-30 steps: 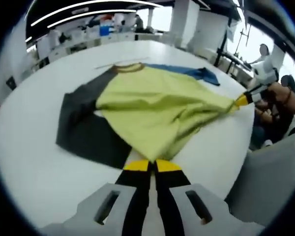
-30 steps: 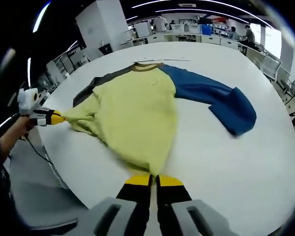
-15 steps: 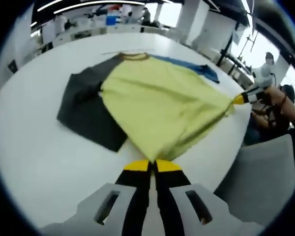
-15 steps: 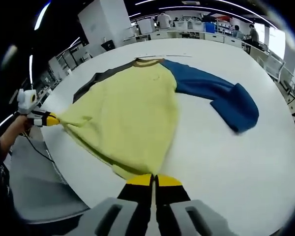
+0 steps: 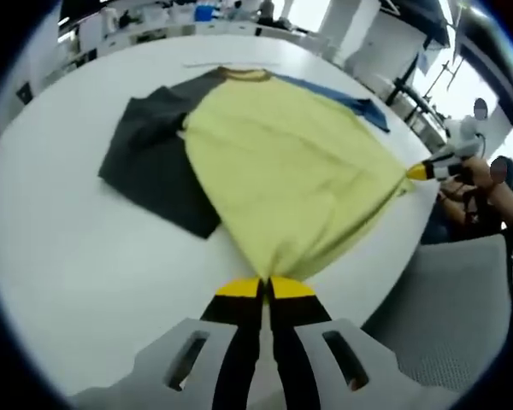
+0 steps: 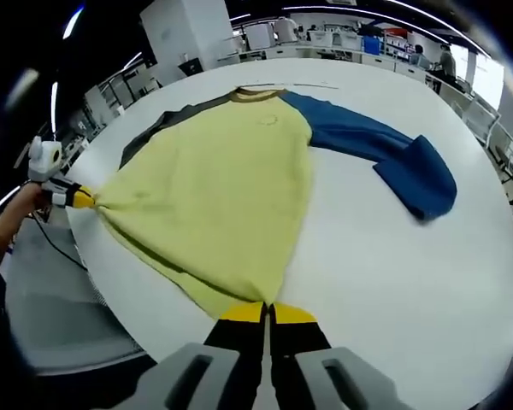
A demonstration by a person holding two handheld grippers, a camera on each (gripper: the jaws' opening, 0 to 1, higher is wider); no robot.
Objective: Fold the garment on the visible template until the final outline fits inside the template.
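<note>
A sweatshirt with a yellow-green body [image 5: 282, 171] [image 6: 222, 188], a dark grey sleeve [image 5: 154, 162] and a blue sleeve [image 6: 385, 158] lies spread on the white table [image 5: 68, 256]. Its hem is pulled taut between both grippers. My left gripper [image 5: 265, 288] is shut on one hem corner. My right gripper [image 6: 267, 313] is shut on the other hem corner and appears at the right of the left gripper view [image 5: 417, 172]. The left gripper also appears at the left of the right gripper view [image 6: 84, 199]. A thin line [image 6: 312, 84] runs on the table past the collar.
The table's near edge runs just under both grippers, with grey floor [image 6: 60, 307] below. A person's hand [image 5: 466, 175] holds the right gripper. Desks and people stand in the room far behind [image 6: 350, 38].
Both grippers have drawn the hem back and apart. The yellow body has stretched flatter and smoother across the table, with its wrinkles gone. The sleeves stay where they were.
</note>
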